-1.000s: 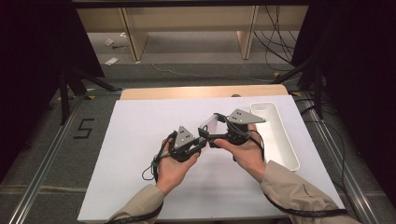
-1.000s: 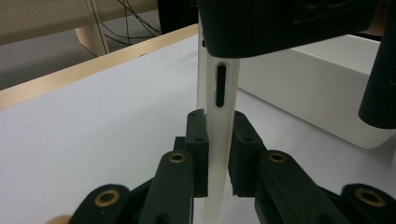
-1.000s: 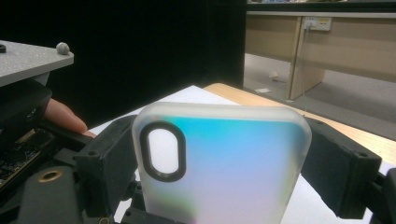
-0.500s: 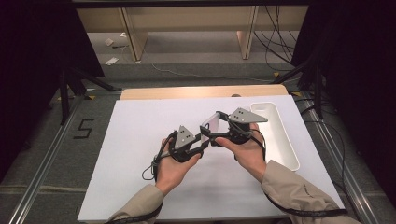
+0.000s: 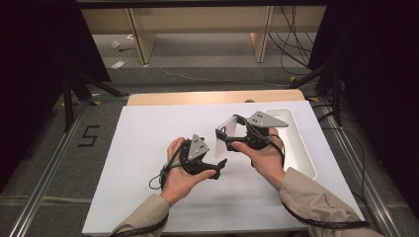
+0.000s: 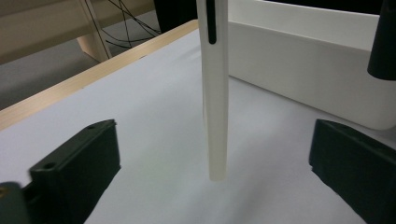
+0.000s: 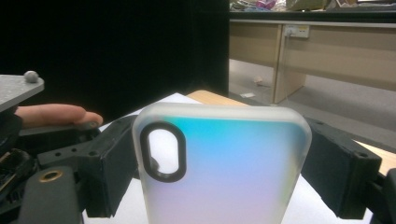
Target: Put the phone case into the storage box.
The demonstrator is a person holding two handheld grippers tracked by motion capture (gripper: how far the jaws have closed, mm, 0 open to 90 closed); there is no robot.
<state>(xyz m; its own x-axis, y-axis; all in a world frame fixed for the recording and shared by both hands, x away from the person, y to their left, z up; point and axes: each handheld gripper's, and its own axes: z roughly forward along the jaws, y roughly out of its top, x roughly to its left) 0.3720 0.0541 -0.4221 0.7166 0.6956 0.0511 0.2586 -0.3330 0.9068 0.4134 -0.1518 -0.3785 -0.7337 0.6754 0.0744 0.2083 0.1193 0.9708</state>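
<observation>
Holding the phone case [image 7: 222, 163] upright across its sides, the right gripper [image 5: 231, 134] keeps it pinched; left gripper [image 5: 217, 165] fingers just spread, freeing its lower edge between them above the bench [image 5: 148, 148]

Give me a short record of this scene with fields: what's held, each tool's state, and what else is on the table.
held item: frosted phone case, upright, clamped at its side edges
right tool: shut on the phone case
left tool: jaws have just been opening; now wide apart, the case's edge between them, untouched
surface: white board on the table
nearby: white tray beside the right hand
</observation>
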